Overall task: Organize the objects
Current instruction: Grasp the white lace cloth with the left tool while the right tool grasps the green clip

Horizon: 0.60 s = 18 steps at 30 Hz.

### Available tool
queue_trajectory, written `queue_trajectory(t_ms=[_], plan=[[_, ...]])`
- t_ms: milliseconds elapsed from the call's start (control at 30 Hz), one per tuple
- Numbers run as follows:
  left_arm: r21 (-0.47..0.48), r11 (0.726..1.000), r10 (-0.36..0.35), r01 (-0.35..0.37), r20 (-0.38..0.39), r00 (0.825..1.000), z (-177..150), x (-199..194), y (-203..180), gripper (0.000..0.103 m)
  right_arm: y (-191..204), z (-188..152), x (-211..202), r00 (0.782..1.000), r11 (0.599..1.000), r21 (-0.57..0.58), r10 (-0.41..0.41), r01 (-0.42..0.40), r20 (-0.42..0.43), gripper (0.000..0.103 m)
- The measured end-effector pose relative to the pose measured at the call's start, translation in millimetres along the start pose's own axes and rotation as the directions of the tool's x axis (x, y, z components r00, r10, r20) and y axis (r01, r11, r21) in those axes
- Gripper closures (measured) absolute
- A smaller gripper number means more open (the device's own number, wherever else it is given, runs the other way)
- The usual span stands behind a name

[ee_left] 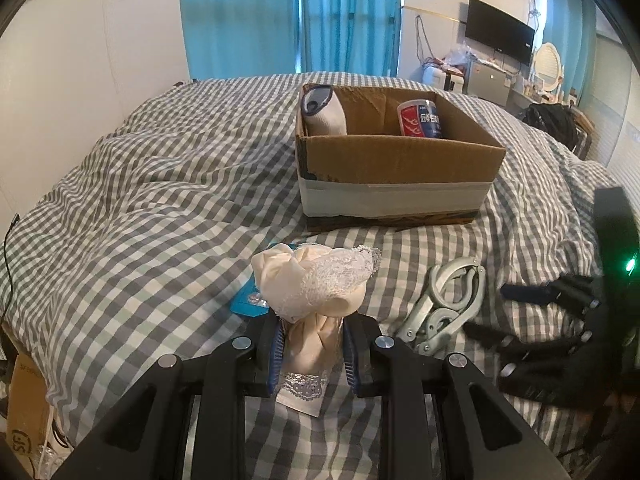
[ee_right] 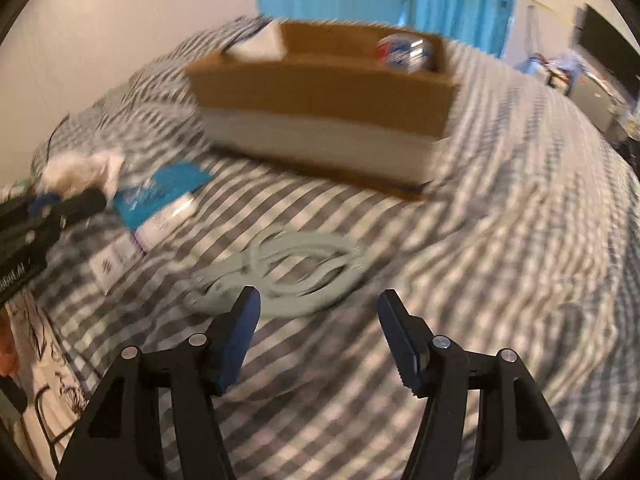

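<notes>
Clenched in the left tool (ee_left: 310, 354), a cream lace-trimmed cloth bundle (ee_left: 316, 284) stands over the checkered bed (ee_left: 160, 184). Beyond sits the cardboard box (ee_left: 394, 160), holding a white bottle (ee_left: 322, 114) and a red can (ee_left: 420, 118). Right tool (ee_right: 318, 312) hangs released, just short of the metal clamp (ee_right: 292, 272); a blue packet (ee_right: 160, 194) lies left.

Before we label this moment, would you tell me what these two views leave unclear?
- Left wrist view: the cream lace garment in the left gripper hides most of the blue packet.
- Same view: the cardboard box wall hides the lower parts of the white bottle and red can.
- Right wrist view: motion blur smears the metal clamp ahead of the open right gripper.
</notes>
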<state>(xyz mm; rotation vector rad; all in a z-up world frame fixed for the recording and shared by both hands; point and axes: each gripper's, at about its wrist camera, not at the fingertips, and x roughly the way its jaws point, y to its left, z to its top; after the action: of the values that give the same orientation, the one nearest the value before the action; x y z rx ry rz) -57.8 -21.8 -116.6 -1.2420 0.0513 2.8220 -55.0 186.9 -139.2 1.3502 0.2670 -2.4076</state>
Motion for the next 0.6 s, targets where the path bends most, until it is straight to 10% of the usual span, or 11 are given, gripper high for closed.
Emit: queue_trajectory(t_ms=[133,267,600], plan=[[0.005,1.000,0.024,-0.024,0.001,1.000,-1,5,3,0.078,12,-2,24,0.996,0.999,0.006,0.038,-0.038,-0.074,0.041],[0.023,0.999,0.023,-0.023,0.011,1.000,2,7,4,0.078,2,3,36,0.987,0.982,0.140,0.140,-0.128,-0.078,0.018],[-0.025,1.000,-0.003,0.003,-0.014,1.000,2,26,19,0.078,-4,31,59,0.990,0.958,0.267,0.124,-0.104,-0.059,0.022]])
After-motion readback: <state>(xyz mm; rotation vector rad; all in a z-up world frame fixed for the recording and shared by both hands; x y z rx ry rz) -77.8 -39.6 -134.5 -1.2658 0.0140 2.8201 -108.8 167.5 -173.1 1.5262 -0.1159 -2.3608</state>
